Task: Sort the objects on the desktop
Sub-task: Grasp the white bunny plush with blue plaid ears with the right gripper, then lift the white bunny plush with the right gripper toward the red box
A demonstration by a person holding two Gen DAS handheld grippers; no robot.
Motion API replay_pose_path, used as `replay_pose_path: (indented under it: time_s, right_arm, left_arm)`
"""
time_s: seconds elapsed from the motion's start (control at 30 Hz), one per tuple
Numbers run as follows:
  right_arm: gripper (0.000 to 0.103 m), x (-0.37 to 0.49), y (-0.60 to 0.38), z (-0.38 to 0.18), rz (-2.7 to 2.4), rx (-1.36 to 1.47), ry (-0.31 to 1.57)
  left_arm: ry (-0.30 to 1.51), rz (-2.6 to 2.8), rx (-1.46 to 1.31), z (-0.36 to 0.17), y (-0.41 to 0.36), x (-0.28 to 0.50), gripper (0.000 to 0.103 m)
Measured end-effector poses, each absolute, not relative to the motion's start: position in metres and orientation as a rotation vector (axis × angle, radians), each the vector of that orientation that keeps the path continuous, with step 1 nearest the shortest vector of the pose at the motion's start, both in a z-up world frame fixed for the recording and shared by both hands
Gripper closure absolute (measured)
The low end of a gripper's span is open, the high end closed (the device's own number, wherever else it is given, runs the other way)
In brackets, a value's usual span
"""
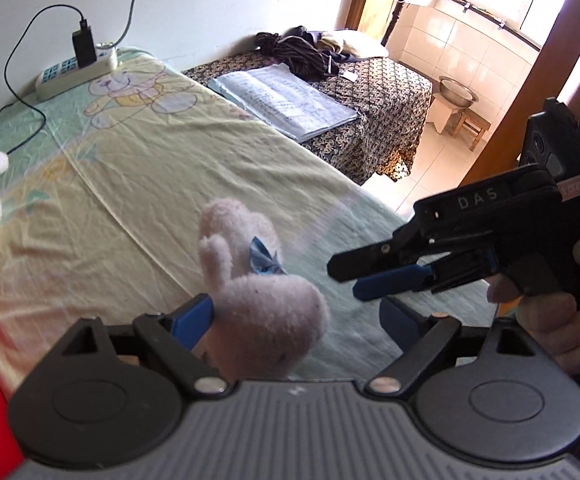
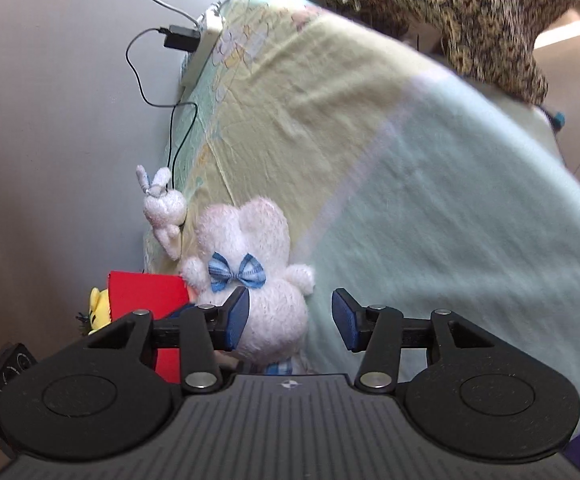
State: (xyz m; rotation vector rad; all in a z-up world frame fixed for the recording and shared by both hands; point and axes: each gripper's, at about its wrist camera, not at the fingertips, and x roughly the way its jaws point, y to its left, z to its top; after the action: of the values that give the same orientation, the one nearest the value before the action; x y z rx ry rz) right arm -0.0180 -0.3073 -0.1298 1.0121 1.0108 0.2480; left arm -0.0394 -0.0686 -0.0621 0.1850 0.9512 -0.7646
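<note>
A pale pink plush bunny (image 1: 266, 312) with a blue bow tie lies on the yellow-green cloth (image 1: 162, 184). It rests between the fingers of my left gripper (image 1: 296, 320), close to the left pad; the jaws stand wide open around it. In the right wrist view the same bunny (image 2: 250, 276) sits by the left pad of my right gripper (image 2: 292, 320), which is open too. A hand holds the right gripper (image 1: 350, 280) just right of the bunny. A smaller white bunny (image 2: 162, 208) lies further back, near the wall.
A red container (image 2: 146, 296) with a yellow plush (image 2: 98, 312) beside it stands left of the bunny. A power strip (image 1: 78, 72) with a black charger and cable lies at the far corner. An open book (image 1: 286, 100) and clothes (image 1: 298, 48) rest on a dark patterned table beyond.
</note>
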Motion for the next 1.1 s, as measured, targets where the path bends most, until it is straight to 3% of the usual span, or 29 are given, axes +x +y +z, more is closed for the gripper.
replay_pose_path:
  time_s: [0.27,0.57,0.87,1.1]
  right_arm:
    - [0.054,0.037,-0.298,-0.105,0.352,0.857,0.861]
    - [0.057,0.110,-0.235,-0.141,0.469,0.600,0.979]
    - [0.059,0.087,-0.248,-0.134,0.487,0.473,1.092]
    - [0.062,0.033,-0.272,-0.136,0.531,0.637,1.161]
  left_arm:
    - [1.000,-0.812,-0.002,-0.049,-0.038,-0.048,0.012]
    - [1.155,-0.897,0.031,-0.097,-0.088,-0.043,0.012]
    - [1.204,-0.749,-0.074,-0.117,-0.063,-0.021,0.013]
    - [1.161,-0.633,-0.198,-0.105,-0.014,0.005,0.013]
